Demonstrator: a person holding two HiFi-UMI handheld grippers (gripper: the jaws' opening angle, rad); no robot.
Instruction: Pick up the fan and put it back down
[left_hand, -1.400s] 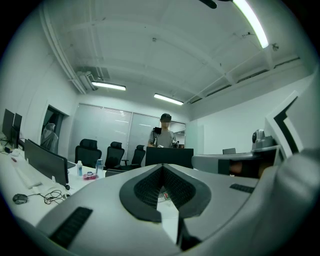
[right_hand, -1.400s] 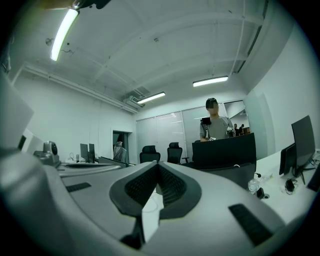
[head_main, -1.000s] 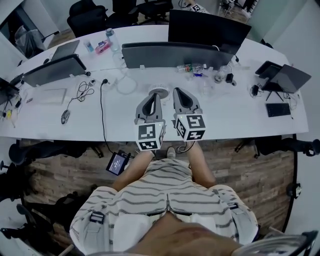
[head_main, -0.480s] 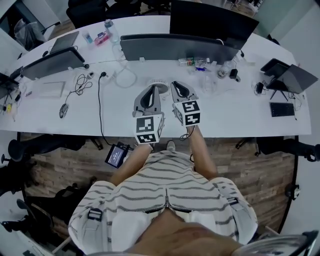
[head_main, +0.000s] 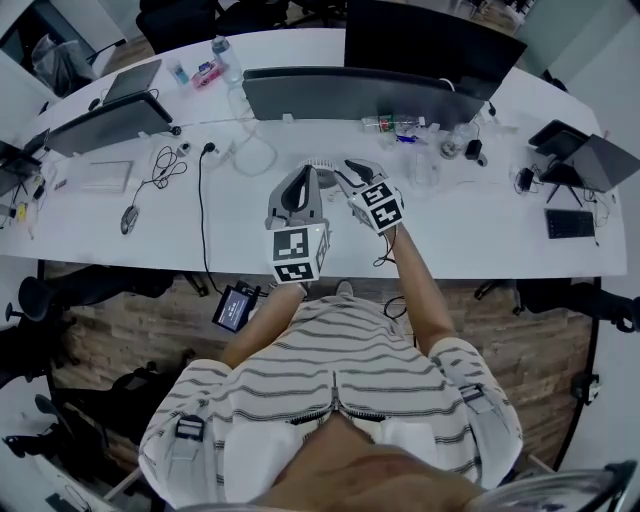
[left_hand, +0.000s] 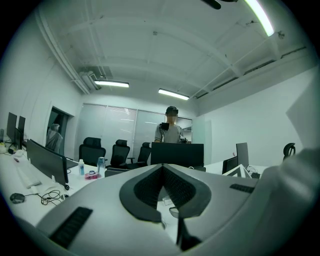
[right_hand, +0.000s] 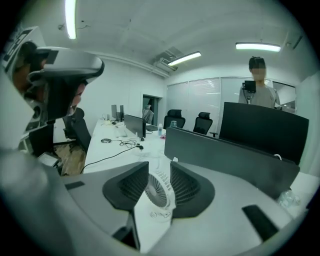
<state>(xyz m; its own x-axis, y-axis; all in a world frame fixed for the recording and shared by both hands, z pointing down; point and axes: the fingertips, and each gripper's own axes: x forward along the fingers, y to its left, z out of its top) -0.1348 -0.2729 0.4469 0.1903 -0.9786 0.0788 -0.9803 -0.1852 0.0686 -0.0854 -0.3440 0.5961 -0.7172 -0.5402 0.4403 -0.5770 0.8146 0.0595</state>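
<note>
A small white round fan (head_main: 320, 164) stands upright on the white desk (head_main: 470, 240), just beyond both grippers. My right gripper (head_main: 346, 166) tilts down at it. Its jaws have just been opening and now stand apart; in the right gripper view the fan (right_hand: 157, 192) shows through the gap of the right gripper (right_hand: 159, 165), a little past the tips and untouched. My left gripper (head_main: 307, 172) hovers level beside it on the left. In the left gripper view the left gripper (left_hand: 162, 168) has its tips together with nothing between them.
A long black monitor (head_main: 350, 95) and a second one (head_main: 430, 40) stand behind the fan. A black cable (head_main: 200, 200) and mouse (head_main: 128, 220) lie to the left, bottles (head_main: 395, 126) behind, tablets (head_main: 575, 155) at the right. A person (right_hand: 257, 90) stands beyond the desk.
My right gripper has dropped and pushed forward toward the fan, tipping downward, and its jaws have opened. The left gripper has shifted only slightly.
</note>
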